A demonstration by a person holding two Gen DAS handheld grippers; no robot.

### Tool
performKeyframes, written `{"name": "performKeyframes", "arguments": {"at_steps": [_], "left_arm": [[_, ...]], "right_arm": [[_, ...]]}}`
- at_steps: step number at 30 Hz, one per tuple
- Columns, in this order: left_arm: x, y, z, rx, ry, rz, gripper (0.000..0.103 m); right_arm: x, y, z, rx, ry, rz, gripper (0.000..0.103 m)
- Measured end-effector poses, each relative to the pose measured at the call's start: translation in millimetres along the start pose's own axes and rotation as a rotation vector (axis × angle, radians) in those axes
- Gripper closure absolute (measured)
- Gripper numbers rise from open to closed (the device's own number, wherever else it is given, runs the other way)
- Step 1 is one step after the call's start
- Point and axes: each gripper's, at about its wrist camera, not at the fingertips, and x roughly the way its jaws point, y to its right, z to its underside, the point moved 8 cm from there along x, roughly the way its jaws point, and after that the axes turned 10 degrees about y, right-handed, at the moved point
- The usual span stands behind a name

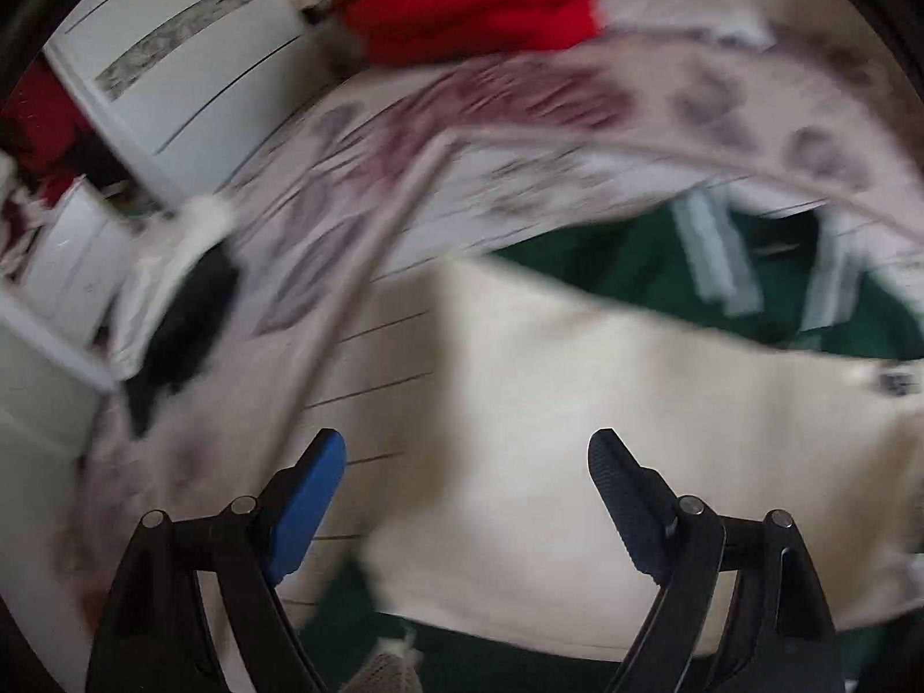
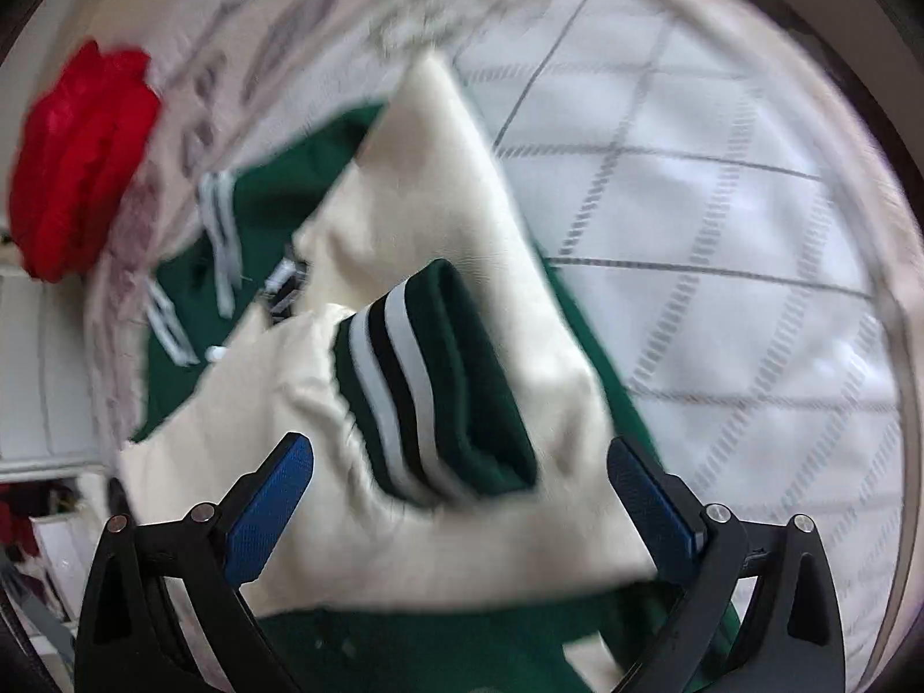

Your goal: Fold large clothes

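A green jacket (image 2: 179, 265) with cream sleeves lies on the bed. In the right wrist view a cream sleeve (image 2: 462, 185) is folded across the green body, and its green cuff (image 2: 439, 381) with black and white stripes lies on top. My right gripper (image 2: 462, 462) is open just above the cuff, holding nothing. In the left wrist view the cream sleeve (image 1: 606, 404) spreads below my left gripper (image 1: 468, 456), which is open and empty. The green collar area (image 1: 751, 277) with pale stripes shows beyond. The view is blurred.
A red knitted garment (image 1: 468, 0) lies at the far side, also in the right wrist view (image 2: 81, 161). A patterned white blanket (image 1: 520, 115) lies under it. The white checked bedsheet (image 2: 722, 231) extends right. White furniture (image 1: 173, 69) stands at the left.
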Motion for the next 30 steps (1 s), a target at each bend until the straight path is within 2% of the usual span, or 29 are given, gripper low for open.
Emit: {"name": "performKeyframes", "arguments": {"at_steps": [1,2,3,4,5,8,10,11,14,18,21,23,24,25,27,30], "left_arm": [[7,-9,0,-0.009,-0.01,-0.014,0.017],[17,-21,1,-0.032,-0.02,-0.025,0.017],[21,-26,1,-0.045,-0.026,-0.032,0.017],[29,-32,1,-0.065,-0.037,-0.04,0.017],[37,-36,1,-0.089,-0.057,-0.042,0.017],[57,-31,0,-0.129,-0.108,-0.023,0.017],[70,-25,-2,-0.135,-0.139,-0.04,0.017],[79,-23,-2,-0.126,-0.157,-0.065,0.017],[111,-19,2,-0.091,-0.211,-0.098,0.017],[123,-23,6,-0.108,-0.228,-0.058,0.017],[95,-29,4,-0.105,-0.203,-0.018,0.017],[60,-33,7,-0.076,-0.153,0.0,0.017],[40,-33,12,-0.052,-0.13,0.01,0.017],[23,-32,19,-0.026,-0.116,0.021,0.017],[-14,-26,46,0.041,-0.109,0.05,0.017],[-61,-10,119,0.166,-0.181,0.127,0.017]], "right_arm": [[9,-5,0,-0.022,-0.014,0.004,0.032],[16,-9,0,-0.061,-0.02,0.043,0.055],[12,-15,-4,-0.118,0.034,0.091,0.074],[6,-17,-5,-0.145,0.073,0.107,0.087],[-4,-20,-9,-0.149,0.112,0.108,0.091],[-36,-14,-22,-0.072,0.227,0.113,0.093],[-48,-5,-31,-0.026,0.288,0.158,0.093],[-45,-1,-33,-0.021,0.283,0.175,0.093],[-2,10,-31,-0.008,0.185,0.21,0.093],[25,11,-24,-0.114,0.142,0.28,0.09],[17,4,-19,-0.116,0.069,0.252,0.078],[1,2,-5,-0.066,0.015,0.187,0.054],[-11,-2,6,-0.052,0.004,0.139,0.05],[-24,-6,22,-0.063,-0.007,0.113,0.046],[-43,-16,68,-0.109,-0.057,0.081,0.046],[-55,-19,147,-0.15,-0.181,0.048,0.046]]}}
